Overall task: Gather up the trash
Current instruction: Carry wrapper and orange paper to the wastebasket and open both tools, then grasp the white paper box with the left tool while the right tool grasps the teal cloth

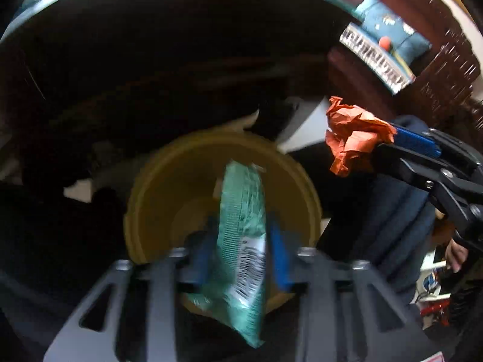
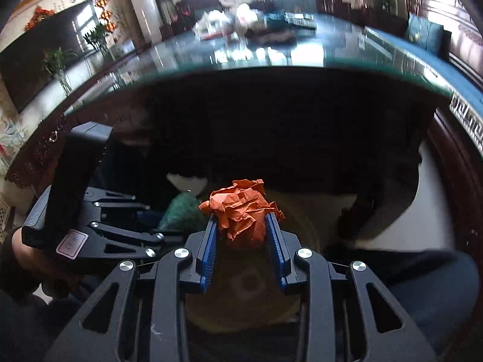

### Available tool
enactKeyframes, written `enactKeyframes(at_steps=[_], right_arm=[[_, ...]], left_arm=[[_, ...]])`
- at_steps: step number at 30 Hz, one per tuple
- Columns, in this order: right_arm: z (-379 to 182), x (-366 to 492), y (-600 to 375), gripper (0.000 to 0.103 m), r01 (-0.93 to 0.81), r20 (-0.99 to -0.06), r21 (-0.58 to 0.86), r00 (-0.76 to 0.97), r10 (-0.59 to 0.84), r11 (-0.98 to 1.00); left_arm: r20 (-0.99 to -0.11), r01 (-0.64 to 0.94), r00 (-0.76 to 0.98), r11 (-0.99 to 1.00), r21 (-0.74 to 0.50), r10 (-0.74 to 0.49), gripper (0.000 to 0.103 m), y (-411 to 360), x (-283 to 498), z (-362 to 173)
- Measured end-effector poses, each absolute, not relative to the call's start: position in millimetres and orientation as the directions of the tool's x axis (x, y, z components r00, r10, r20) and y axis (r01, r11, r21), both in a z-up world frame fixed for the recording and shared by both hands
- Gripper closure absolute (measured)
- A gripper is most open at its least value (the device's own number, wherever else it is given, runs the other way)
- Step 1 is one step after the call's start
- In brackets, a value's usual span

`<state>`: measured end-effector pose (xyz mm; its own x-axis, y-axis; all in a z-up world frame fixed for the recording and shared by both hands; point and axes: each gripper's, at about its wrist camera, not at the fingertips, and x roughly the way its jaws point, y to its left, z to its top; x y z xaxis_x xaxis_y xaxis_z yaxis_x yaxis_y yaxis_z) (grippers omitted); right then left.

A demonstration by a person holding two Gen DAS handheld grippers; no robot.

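My left gripper (image 1: 241, 241) is shut on a green snack wrapper (image 1: 241, 226) with a white barcode patch, held right above the open mouth of a round yellow bin (image 1: 157, 199) on the floor. My right gripper (image 2: 241, 229) is shut on a crumpled orange paper ball (image 2: 244, 208), also over the bin (image 2: 302, 211). In the left wrist view the right gripper (image 1: 389, 141) and orange ball (image 1: 353, 135) hang to the right of the bin. In the right wrist view the left gripper (image 2: 157, 223) and green wrapper (image 2: 181, 211) sit to the left.
A glass-topped dark wooden table (image 2: 271, 60) overhangs just beyond the bin, with cluttered items (image 2: 241, 21) on its far side. The person's legs in dark blue trousers (image 1: 398, 211) are on the right. White floor (image 2: 416, 217) shows beside the bin.
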<state>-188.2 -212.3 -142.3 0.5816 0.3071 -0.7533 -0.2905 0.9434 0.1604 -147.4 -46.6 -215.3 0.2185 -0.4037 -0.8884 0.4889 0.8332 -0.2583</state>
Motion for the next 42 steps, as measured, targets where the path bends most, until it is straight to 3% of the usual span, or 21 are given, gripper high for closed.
enactKeyframes(at_steps=[2,5,17,22,34,42], right_arm=[[-152.8,-190.7,-213.6,0.072,-0.283,-0.763,0.169,0.568,0.307,0.944],[-161.6,-190.6,-214.7,0.072,-0.272,-0.775,0.169,0.557,0.298,0.947],[-176.6,-189.4,-205.7,0.071,-0.305,-0.799,0.187,0.505,0.325,0.934],[-175.7,-187.9,-204.4,0.054,-0.308,-0.806,0.186,0.495,0.324,0.933],[-162.5,-180.6,-201.8,0.054,-0.335,-0.779,0.194,0.518,0.353,0.922],[-126.6,-159.8,-195.9,0.054,-0.377,-0.707,0.147,0.607,0.364,0.914]], left_arm=[[-0.896,0.488,0.203,0.834,-0.257,-0.395,0.036,-49.2,-149.1,-224.4],[-0.902,0.481,0.212,0.844,-0.238,-0.376,0.023,-46.4,-150.4,-228.6],[-0.9,0.415,0.329,0.9,-0.136,-0.288,0.022,-21.9,-128.3,-210.0],[-0.894,0.406,0.341,0.903,-0.139,-0.29,0.022,-19.3,-126.7,-206.9],[-0.869,0.414,0.397,0.903,-0.117,-0.295,0.022,-22.1,-122.7,-185.8],[-0.805,0.385,0.504,0.916,-0.117,-0.314,0.022,-14.6,-104.7,-138.3]])
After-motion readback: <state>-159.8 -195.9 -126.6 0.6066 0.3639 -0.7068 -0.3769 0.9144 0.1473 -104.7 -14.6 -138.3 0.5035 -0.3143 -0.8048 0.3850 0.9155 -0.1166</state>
